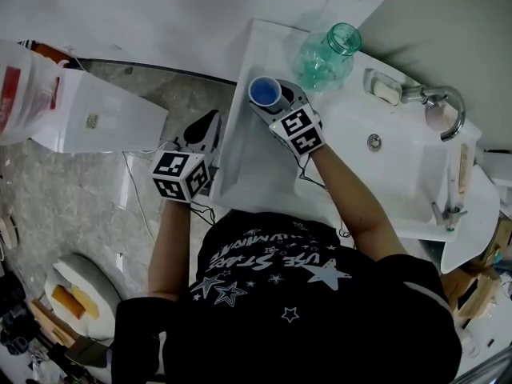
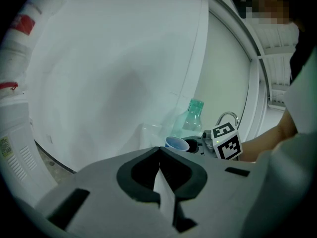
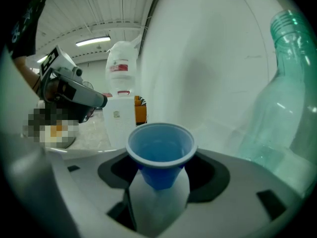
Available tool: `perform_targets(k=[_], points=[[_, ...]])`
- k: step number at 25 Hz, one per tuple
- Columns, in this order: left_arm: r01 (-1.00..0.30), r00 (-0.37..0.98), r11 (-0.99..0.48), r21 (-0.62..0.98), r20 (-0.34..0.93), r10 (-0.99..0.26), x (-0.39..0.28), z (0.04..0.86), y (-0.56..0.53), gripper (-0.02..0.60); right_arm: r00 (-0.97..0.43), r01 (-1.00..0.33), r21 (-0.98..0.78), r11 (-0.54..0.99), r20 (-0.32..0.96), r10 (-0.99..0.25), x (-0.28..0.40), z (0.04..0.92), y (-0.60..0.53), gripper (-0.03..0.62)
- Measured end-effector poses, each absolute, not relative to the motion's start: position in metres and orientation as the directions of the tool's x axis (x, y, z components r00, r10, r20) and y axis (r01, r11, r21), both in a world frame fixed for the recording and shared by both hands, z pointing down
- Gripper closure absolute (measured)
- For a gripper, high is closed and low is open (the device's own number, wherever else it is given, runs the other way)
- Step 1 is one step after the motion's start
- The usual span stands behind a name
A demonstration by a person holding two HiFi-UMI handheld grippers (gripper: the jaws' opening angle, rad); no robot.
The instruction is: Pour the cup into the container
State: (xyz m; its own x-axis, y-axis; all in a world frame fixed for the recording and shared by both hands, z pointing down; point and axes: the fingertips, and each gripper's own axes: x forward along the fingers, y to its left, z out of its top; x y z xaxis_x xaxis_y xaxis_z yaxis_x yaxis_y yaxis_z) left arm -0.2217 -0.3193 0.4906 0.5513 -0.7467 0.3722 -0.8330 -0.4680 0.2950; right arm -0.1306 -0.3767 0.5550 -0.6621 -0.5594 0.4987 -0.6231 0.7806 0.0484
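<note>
The person stands against the near edge of a white sink (image 1: 240,162), and both tongs are out at its left end. The right tongs (image 1: 274,100) are clenched on a blue cup (image 1: 264,91), one jaw on either side of its lower wall, and the cup sits upright with its mouth up, over the sink's far left corner. From here I can't say whether its base touches the ledge, nor whether there is anything in it. The bottle (image 1: 328,53), clear with a green tint and an open neck, stands on the far edge just to the right of the cup, near it but apart, with a strip of bare ledge between them. The wall runs close behind that far edge, so there is little room beyond the cup or the bottle. To the right the basin lies open, with a soap dish (image 1: 384,89) and the tap (image 1: 438,99) toward the far right corner, well away from the cup. The left tongs (image 1: 213,122) hang just off the sink's left edge, over the floor, jaws closed together with nothing in them. Farther left stands a white box (image 1: 104,122), leaving open floor between it and the sink.
</note>
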Motion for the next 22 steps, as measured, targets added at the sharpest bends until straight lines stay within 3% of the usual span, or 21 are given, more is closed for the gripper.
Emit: perform_targets(k=[14, 18, 22], points=[[-0.827, 0.559, -0.470, 0.309, 0.370, -0.742, -0.221, 0.497, -0.323, 0.572, -0.648, -0.636, 0.023, 0.772, 0.527, -0.550, -0.133, 0.565, -0.374, 0.283], [-0.832, 0.552, -0.465, 0.303, 0.362, -0.751, -0.219, 0.493, -0.321, 0.572, -0.653, -0.624, 0.024, 0.781, 0.534, -0.537, -0.131, 0.564, -0.368, 0.232], [-0.840, 0.540, -0.457, 0.294, 0.356, -0.763, -0.215, 0.488, -0.315, 0.572, -0.663, -0.620, 0.021, 0.784, 0.521, -0.538, -0.125, 0.554, -0.359, 0.226]])
